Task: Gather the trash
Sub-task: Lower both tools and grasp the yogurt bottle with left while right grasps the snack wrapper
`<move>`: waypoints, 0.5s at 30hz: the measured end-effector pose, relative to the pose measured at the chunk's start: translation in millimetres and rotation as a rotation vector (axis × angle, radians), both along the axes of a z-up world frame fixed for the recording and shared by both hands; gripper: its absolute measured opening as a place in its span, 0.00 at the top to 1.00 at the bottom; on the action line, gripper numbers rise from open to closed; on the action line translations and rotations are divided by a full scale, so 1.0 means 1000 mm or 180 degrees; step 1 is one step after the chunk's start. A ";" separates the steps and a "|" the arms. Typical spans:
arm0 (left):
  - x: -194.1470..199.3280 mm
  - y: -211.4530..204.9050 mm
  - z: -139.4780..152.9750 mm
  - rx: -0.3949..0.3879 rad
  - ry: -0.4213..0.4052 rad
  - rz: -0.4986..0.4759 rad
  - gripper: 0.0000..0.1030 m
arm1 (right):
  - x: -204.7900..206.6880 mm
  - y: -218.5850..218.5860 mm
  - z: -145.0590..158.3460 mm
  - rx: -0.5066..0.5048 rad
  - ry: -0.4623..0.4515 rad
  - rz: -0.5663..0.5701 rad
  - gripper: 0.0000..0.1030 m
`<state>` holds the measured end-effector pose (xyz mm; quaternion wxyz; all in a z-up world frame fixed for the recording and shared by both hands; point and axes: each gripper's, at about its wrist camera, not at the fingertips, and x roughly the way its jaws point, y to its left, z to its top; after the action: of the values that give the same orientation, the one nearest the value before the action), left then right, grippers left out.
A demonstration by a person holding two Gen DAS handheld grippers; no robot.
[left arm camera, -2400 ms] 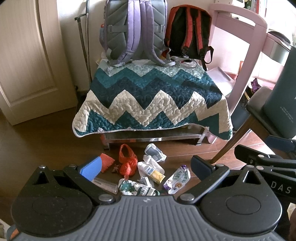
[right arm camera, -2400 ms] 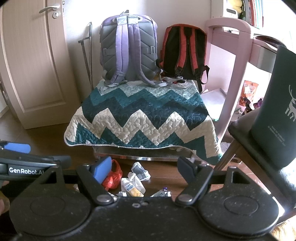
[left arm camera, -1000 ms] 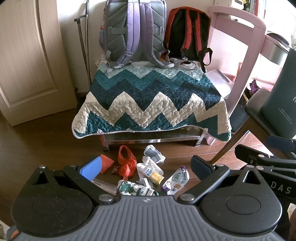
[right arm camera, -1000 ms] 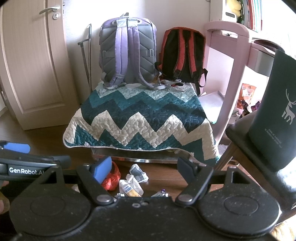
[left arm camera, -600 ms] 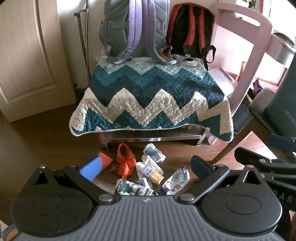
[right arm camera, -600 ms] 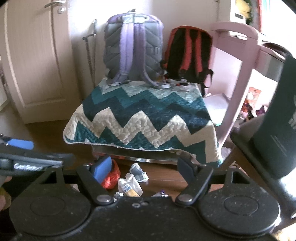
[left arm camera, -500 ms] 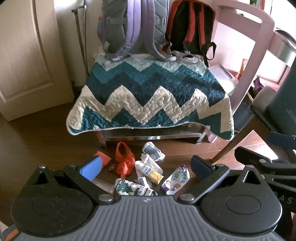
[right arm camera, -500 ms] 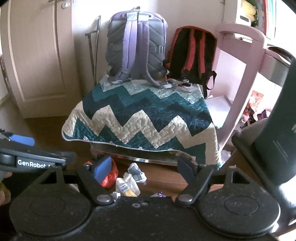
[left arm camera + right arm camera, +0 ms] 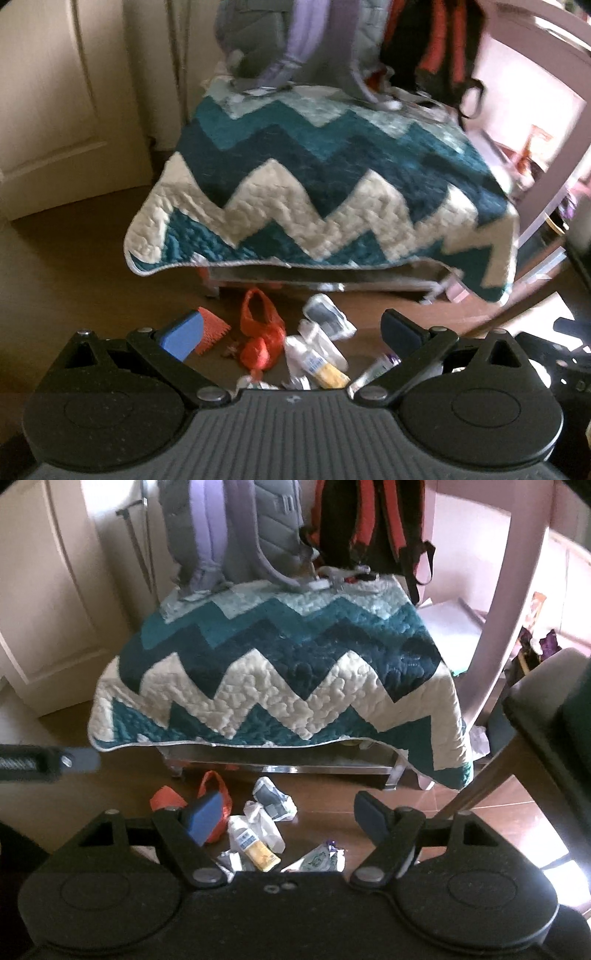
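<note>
Both tongs wide open, holding nothing: left tongs (image 9: 290, 332), right tongs (image 9: 284, 814). Trash pile (image 9: 258, 834) on floor (image 9: 325, 794), just ahead & below, between fingers of each. Red bag (image 9: 258, 336) twd left finger. Quilt (image 9: 280, 672) beyond.

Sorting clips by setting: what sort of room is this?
Probably a child's bedroom or study: two backpacks on a zigzag quilt, a pink desk frame, and wrappers littering the wooden floor.
</note>
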<state>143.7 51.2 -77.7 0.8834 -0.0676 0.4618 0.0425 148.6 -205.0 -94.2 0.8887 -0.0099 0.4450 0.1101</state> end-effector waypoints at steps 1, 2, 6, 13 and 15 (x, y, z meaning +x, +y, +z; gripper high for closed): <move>0.007 0.008 -0.004 -0.0013 0.0004 0.0044 0.00 | 0.009 -0.001 -0.007 -0.0001 0.0038 -0.0019 0.24; 0.015 0.015 -0.010 -0.0022 0.0004 0.0089 0.00 | 0.017 -0.003 -0.014 -0.0002 0.0090 -0.0038 0.24; 0.039 0.030 -0.033 -0.0013 0.0072 0.0197 0.00 | 0.050 -0.011 -0.046 -0.0019 0.0314 -0.0163 0.24; 0.068 0.018 -0.088 -0.0081 0.0378 0.0197 0.00 | 0.095 -0.012 -0.113 -0.0022 0.0783 -0.0386 0.24; 0.077 0.009 -0.110 -0.0070 0.0522 0.0173 0.00 | 0.105 -0.011 -0.137 -0.0035 0.0933 -0.0435 0.25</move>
<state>220.8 59.9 -187.2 0.8403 -0.0862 0.5311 0.0667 253.4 -215.6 -231.2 0.8196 0.0316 0.5702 0.0473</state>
